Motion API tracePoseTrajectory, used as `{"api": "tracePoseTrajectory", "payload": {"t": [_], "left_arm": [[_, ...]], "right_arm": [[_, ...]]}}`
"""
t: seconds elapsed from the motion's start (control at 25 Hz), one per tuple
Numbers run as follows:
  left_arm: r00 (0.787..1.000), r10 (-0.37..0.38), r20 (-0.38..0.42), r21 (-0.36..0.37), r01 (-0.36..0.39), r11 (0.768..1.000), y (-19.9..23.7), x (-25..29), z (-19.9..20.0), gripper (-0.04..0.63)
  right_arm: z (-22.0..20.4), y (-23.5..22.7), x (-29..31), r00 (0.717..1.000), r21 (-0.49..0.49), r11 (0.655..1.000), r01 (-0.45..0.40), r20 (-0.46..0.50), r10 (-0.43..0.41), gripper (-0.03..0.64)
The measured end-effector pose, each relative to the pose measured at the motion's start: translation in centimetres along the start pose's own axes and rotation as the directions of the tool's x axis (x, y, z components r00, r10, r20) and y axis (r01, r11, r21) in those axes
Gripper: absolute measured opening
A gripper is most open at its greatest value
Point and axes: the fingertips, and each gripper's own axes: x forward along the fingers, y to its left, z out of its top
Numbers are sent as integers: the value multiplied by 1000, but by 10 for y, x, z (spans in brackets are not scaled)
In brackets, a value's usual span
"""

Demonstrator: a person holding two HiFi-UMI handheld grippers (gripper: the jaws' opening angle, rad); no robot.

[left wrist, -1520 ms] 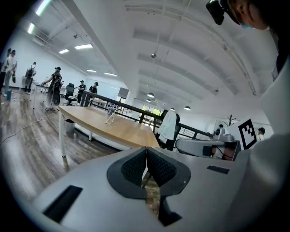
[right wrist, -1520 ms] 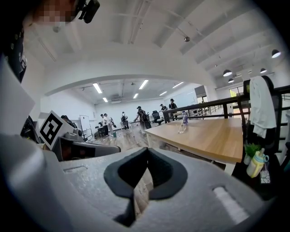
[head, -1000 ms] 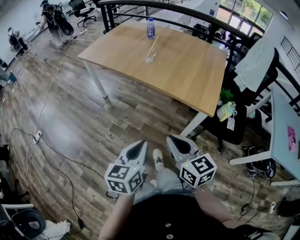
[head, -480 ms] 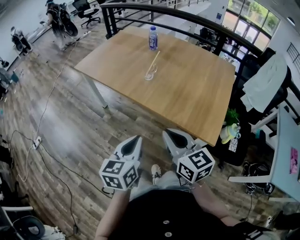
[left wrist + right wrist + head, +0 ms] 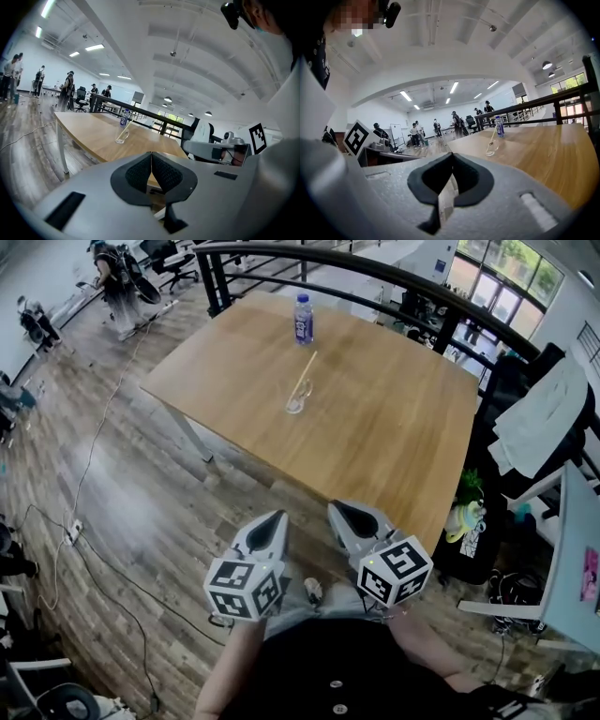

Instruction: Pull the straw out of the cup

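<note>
A clear glass cup stands on the wooden table, with a pale straw leaning out of it toward the far side. The cup and straw show small in the left gripper view, and the cup with its straw in the right gripper view. My left gripper and right gripper are held close to my body, well short of the table's near edge. Both are shut with nothing between the jaws.
A water bottle with a blue label stands beyond the cup near a black railing. Chairs and a white garment crowd the table's right side. Cables run over the wooden floor at left. People stand far off.
I have stepped closer: the table and cup sit nearer and lower in the head view. Both grippers keep their place in front of my body, still shut.
</note>
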Motion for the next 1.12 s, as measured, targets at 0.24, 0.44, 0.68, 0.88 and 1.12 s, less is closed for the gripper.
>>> {"api": "tracePoseTrajectory", "payload": {"t": [0.24,0.44,0.68,0.88,1.12], "left_arm": [[1000,-13,-19,-17,13,1000,30,37,14,18],[997,-59,-44,-11,59,998,62,83,37,18],[988,-134,-74,16,135,991,108,145,94,18],[974,-196,-110,37,201,979,142,185,126,18],[949,-274,-154,62,286,956,174,223,152,18]], "right_arm": [[2,-30,30,999,21,999,34,-14,-34,-2],[11,-59,72,997,39,996,78,-16,-77,-2],[43,-96,146,990,56,988,144,-8,-144,-2],[63,-122,196,977,74,974,214,5,-215,-2],[77,-142,244,957,94,954,284,25,-288,-2]]}}
